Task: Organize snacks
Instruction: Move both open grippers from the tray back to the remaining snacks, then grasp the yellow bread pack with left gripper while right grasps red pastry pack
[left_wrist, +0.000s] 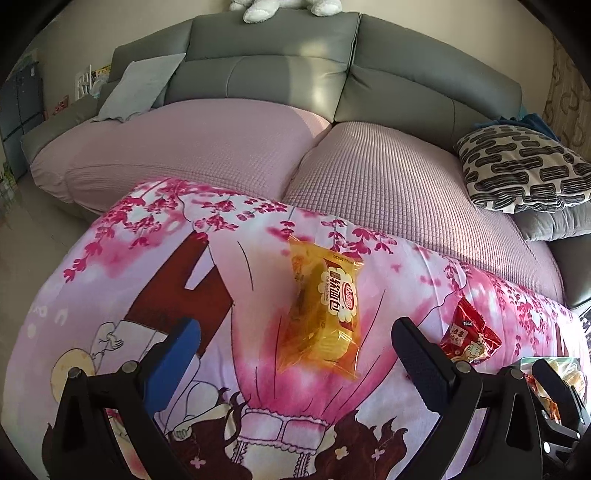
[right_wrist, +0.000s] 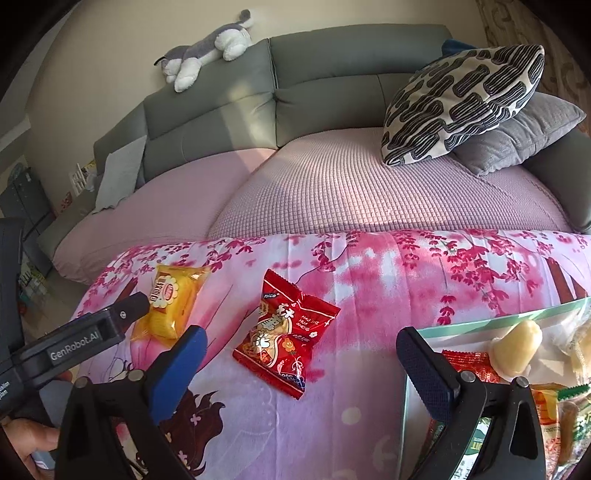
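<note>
The yellow bread packet (left_wrist: 320, 308) lies on your pink floral cloth (left_wrist: 258, 369), between your left gripper's (left_wrist: 295, 363) wide-open, empty jaws; the red snack packet (right_wrist: 284, 334) lies right of it, before your right gripper (right_wrist: 301, 373), likewise agape and empty, beside the clear container (right_wrist: 491, 319)

Both cameras sit low over a pink cloth (left_wrist: 110, 280) and look forward along their own fingers toward the grey sofa (left_wrist: 277, 48). The left wrist view stands close above the yellow bread packet (left_wrist: 321, 310), which lies between its fingers, with the red snack packet (left_wrist: 469, 332) at its right. The right wrist view sits further right, nearest the red snack packet (right_wrist: 284, 332), with the clear box (right_wrist: 480, 321) at its right edge. Both share the two packets, the sofa and the patterned pillow (left_wrist: 524, 170).
</note>
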